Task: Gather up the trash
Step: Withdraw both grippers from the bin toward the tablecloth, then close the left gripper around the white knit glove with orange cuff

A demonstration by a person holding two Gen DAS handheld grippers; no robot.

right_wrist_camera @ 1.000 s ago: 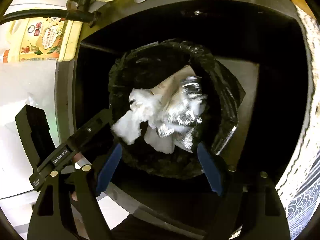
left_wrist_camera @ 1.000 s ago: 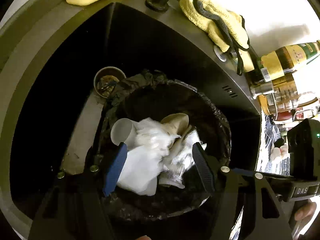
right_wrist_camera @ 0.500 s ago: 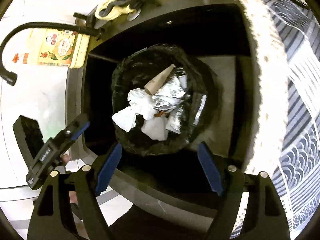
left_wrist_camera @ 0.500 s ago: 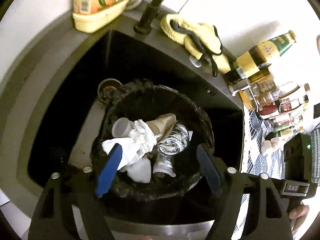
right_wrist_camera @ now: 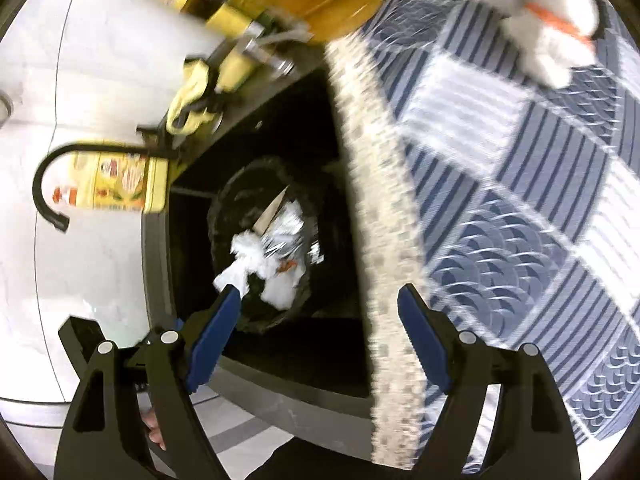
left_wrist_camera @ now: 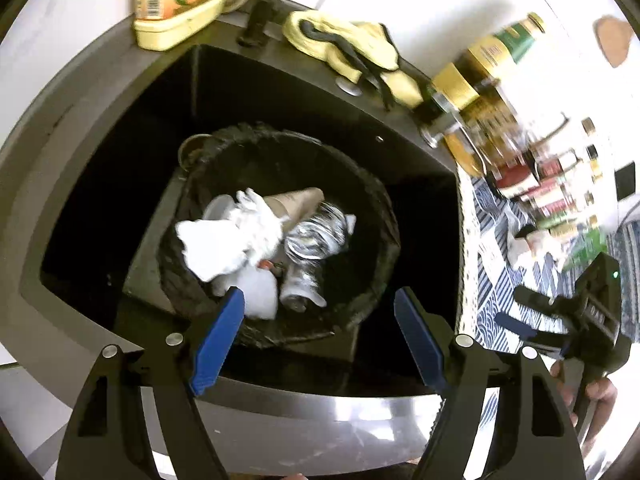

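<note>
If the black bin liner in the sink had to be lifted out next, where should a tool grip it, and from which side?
Probably the liner's folded rim, taken from above with one finger inside and one outside. The rim stands proud around the bin's mouth and is bare on the side by the striped cloth, while tissue and foil fill the middle. How firmly it is tucked cannot be told.

White counter (left_wrist_camera: 420, 8), dark sink (left_wrist_camera: 120, 128), black faucet (right_wrist_camera: 48, 184), blue-striped cloth (right_wrist_camera: 520, 200)
</note>
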